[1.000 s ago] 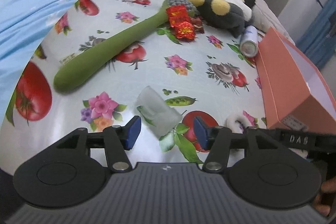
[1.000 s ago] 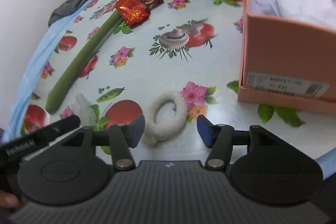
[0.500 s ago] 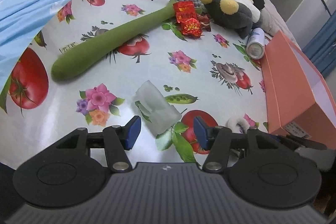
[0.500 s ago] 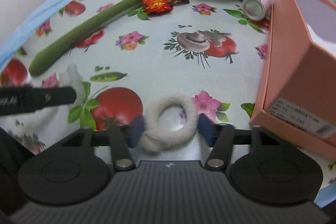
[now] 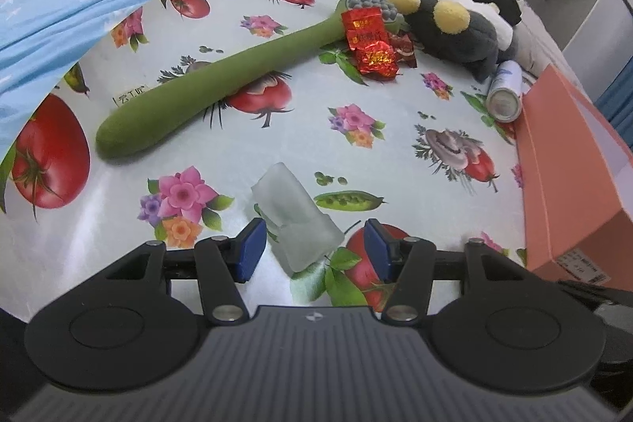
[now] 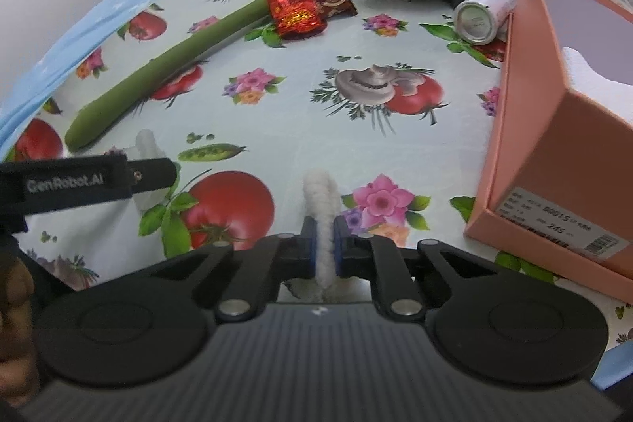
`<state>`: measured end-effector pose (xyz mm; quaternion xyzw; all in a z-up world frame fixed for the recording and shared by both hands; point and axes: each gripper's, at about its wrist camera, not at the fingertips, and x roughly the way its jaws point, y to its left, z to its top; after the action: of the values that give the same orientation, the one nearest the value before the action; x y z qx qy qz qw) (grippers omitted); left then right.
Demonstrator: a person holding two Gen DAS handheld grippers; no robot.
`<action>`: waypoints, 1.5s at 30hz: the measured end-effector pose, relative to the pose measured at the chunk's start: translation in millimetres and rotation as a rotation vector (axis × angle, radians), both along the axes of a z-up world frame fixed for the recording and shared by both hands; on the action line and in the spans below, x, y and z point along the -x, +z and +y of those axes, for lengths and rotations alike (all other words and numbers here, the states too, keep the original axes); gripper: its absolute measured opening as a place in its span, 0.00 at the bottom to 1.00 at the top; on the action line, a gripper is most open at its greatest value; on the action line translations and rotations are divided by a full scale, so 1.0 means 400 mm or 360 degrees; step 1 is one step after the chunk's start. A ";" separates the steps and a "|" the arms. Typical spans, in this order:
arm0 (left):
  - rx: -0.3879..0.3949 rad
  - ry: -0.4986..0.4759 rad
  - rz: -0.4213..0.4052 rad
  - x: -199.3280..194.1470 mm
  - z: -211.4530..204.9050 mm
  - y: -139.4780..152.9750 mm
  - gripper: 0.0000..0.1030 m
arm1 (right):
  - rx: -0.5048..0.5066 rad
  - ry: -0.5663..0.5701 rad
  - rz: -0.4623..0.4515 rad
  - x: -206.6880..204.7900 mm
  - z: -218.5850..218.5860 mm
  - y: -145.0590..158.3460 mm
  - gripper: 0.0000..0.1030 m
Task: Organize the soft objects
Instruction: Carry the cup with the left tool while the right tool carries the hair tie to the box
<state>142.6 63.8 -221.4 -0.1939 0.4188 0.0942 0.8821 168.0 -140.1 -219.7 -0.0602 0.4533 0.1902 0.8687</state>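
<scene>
My right gripper (image 6: 324, 248) is closing on a white fluffy ring (image 6: 321, 196), which is squeezed flat and upright between the blue pads, low over the printed tablecloth (image 6: 300, 113). In the left wrist view my left gripper (image 5: 312, 246) stands open around a pale translucent soft block (image 5: 294, 220) lying on the cloth. The block sits nearer the left pad, and a gap shows at the right pad. The same block (image 6: 146, 145) peeks out behind the left gripper's black side in the right wrist view.
An open pink box (image 6: 554, 145) with something white inside stands at the right. A long green plush (image 5: 213, 86), red foil packets (image 5: 370, 42), a grey plush toy (image 5: 455, 30) and a lying can (image 5: 504, 91) are further back. Blue cloth (image 5: 59, 14) drapes the left edge.
The right gripper's jaws have come together on the fluffy ring, which went from lying round to pinched flat. The left gripper has stayed around the pale block.
</scene>
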 end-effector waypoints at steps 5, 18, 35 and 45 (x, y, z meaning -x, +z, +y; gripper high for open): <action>-0.0014 -0.0018 0.0021 -0.008 0.000 -0.019 0.37 | -0.0017 -0.0022 -0.0007 -0.006 -0.016 0.001 0.12; -0.0021 -0.0094 -0.0077 0.008 -0.015 0.038 0.19 | -0.0115 -0.0070 -0.0067 -0.002 -0.049 0.058 0.12; -0.0050 -0.0240 -0.0444 0.110 -0.071 0.345 0.19 | -0.0314 -0.0079 -0.0382 0.086 -0.095 0.322 0.12; -0.0052 -0.0374 -0.0617 0.169 -0.147 0.474 0.20 | -0.0391 -0.0086 -0.0559 0.148 -0.131 0.447 0.12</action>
<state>74.9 5.2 -31.6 -0.1441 0.2595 -0.0416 0.9540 108.9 -192.6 -40.9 0.0260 0.2698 0.2071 0.9400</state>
